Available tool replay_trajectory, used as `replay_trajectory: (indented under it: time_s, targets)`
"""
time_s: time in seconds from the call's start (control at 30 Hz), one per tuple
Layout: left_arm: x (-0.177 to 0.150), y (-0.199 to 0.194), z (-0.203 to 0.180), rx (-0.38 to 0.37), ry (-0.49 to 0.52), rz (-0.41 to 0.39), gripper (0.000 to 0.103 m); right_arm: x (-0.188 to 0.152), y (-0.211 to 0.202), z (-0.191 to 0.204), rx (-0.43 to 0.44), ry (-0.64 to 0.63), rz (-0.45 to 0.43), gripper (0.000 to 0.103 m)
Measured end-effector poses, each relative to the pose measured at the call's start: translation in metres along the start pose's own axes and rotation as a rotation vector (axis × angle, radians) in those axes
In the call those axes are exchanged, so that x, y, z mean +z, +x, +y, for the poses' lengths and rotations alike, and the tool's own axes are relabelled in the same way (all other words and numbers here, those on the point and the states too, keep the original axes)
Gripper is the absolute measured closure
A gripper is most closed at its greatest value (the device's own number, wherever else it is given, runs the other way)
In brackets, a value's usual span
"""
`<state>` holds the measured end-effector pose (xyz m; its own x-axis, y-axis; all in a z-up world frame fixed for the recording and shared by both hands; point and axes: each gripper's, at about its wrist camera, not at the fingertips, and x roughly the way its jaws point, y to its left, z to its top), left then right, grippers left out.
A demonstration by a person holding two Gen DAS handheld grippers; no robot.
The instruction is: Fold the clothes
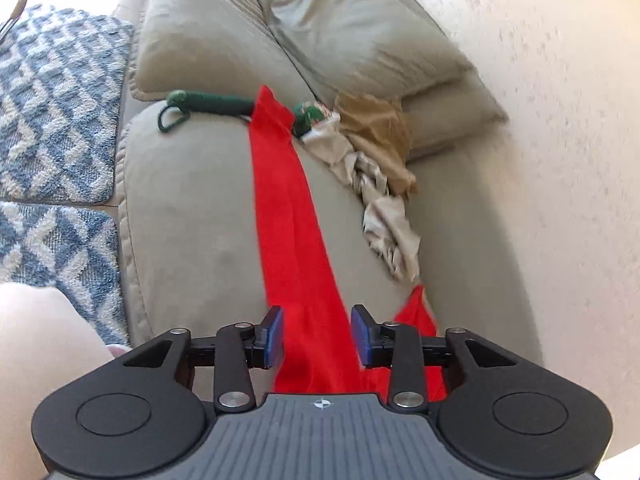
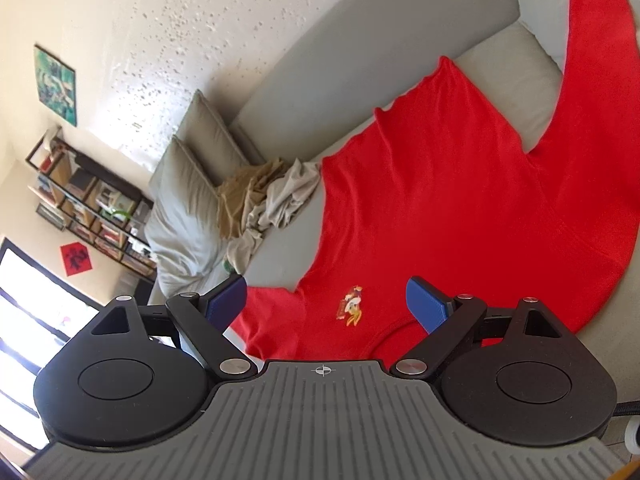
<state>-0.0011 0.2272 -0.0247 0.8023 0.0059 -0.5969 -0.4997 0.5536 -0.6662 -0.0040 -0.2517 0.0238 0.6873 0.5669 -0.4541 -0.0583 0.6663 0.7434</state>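
Running under the part-open left tool [image 1: 317,330], the red shirt [image 1: 288,216] hides its own near end; whether pads grip is unclear. Right tool [image 2: 326,302] gapes empty.

A grey sofa [image 2: 360,92] runs along a textured cream wall [image 2: 180,32]. 2 grey cushions [image 1: 224,32] lean against its far end. On the floor beside the sofa lie 2 blue-and-white patterned rugs [image 1: 52,108], one just beside the other. In the right wrist view, a green-toned picture [image 2: 56,84] hangs on the wall above a dark bookshelf [image 2: 84,204] filled with books. Near it a red diamond-shaped paper [image 2: 77,259] bears dark characters, beside a bright window [image 2: 32,312].
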Motion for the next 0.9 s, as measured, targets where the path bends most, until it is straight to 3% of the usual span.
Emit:
replay_trajectory:
  time_s: [0.13, 0.27, 0.33, 0.37, 0.4, 0.47, 0.53, 0.63, 0.67, 0.73, 0.77, 0.8, 0.83, 0.9]
  targets:
    - [-0.048, 0.03, -0.01, 0.102, 0.149, 0.076, 0.062, -0.002, -0.004, 0.005, -0.008, -0.031, -0.001, 0.012]
    - [-0.072, 0.056, 0.008, 0.051, 0.122, 0.084, 0.064, -0.003, -0.014, -0.002, -0.028, -0.022, -0.019, 0.012]
    - [-0.076, 0.049, 0.006, 0.039, 0.16, 0.064, 0.079, -0.002, -0.018, -0.009, -0.035, 0.0, -0.024, 0.012]
    - [-0.077, 0.045, 0.004, 0.034, 0.181, 0.054, 0.102, -0.002, -0.019, -0.012, -0.037, 0.013, -0.025, 0.012]
    - [-0.077, 0.039, 0.0, 0.026, 0.192, 0.051, 0.103, -0.002, -0.021, -0.016, -0.039, 0.024, -0.027, 0.012]
    - [-0.077, 0.025, -0.008, 0.06, 0.236, 0.023, 0.103, -0.001, -0.023, -0.023, -0.056, 0.041, -0.036, 0.012]
    - [-0.081, 0.015, -0.016, 0.142, 0.291, 0.012, 0.103, 0.0, -0.026, -0.031, -0.082, 0.058, -0.046, 0.012]
    - [-0.091, 0.019, -0.025, 0.365, 0.407, 0.053, 0.103, 0.002, -0.029, -0.046, -0.171, 0.092, -0.05, 0.012]
    - [-0.093, 0.02, -0.025, 0.408, 0.422, 0.064, 0.103, 0.003, -0.028, -0.052, -0.217, 0.098, -0.042, 0.012]
    - [-0.098, 0.012, -0.029, 0.393, 0.439, 0.059, 0.097, 0.002, -0.026, -0.062, -0.305, 0.086, -0.016, 0.013]
    - [-0.101, 0.008, -0.032, 0.382, 0.447, 0.055, 0.089, 0.001, -0.023, -0.066, -0.347, 0.07, 0.002, 0.015]
    - [-0.108, 0.004, -0.04, 0.344, 0.501, 0.038, 0.084, -0.001, -0.02, -0.069, -0.386, 0.05, 0.021, 0.027]
    - [-0.117, 0.0, -0.05, 0.301, 0.564, 0.018, 0.082, -0.003, -0.015, -0.069, -0.411, -0.002, 0.042, 0.059]
    - [-0.137, 0.002, -0.07, 0.2, 0.704, 0.012, 0.081, -0.01, -0.001, -0.067, -0.447, -0.112, 0.063, 0.092]
